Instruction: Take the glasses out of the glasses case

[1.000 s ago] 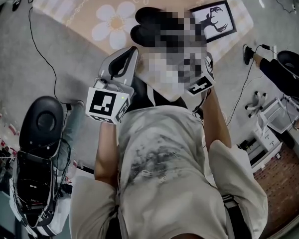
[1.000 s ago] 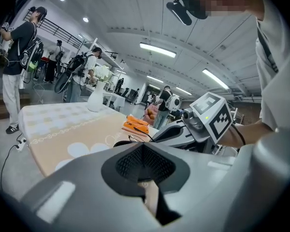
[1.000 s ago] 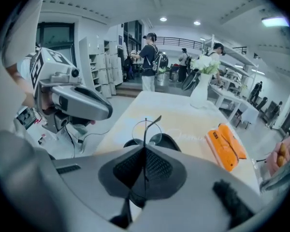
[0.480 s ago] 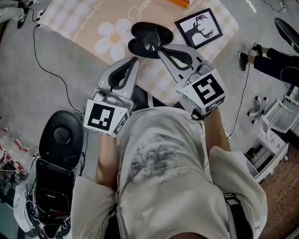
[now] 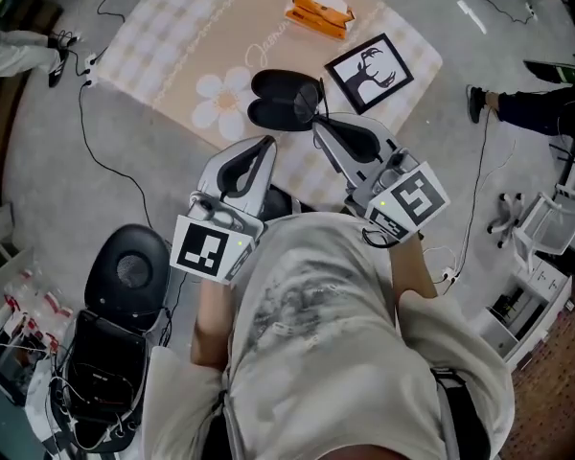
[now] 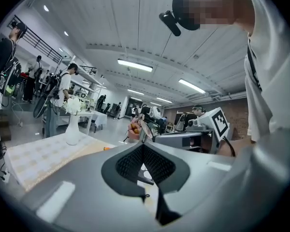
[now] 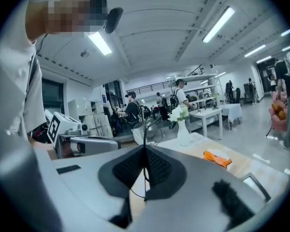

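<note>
A person, seen from above, is holding a two-jaw tool in each hand over a bench (image 5: 172,36) covered with a beige checked cloth (image 5: 153,46) that has a white daisy printed on it.

The right tool (image 5: 319,126) is reaching towards an open black glasses case (image 5: 278,113), which is lying on the cloth just beside the daisy with both halves spread flat. In the right gripper view, the right tool (image 7: 145,146) is clamping its jaws on a thin dark arm of the glasses (image 7: 144,129), and the frame is rising upright from the jaw tips. From above, the glasses (image 5: 313,96) are showing as a thin outline at the right edge of the case. Whether they are touching the case cannot be told.

The left tool (image 5: 267,142) is hanging just beside the right one, near the front edge of the bench. In the left gripper view, the left tool (image 6: 142,145) is holding its jaws together with nothing between them.

A framed deer picture (image 5: 369,73) is lying to the right of the case, and an orange packet (image 5: 318,12) is sitting further back. A white vase of flowers (image 7: 182,124) is standing on the bench.
</note>
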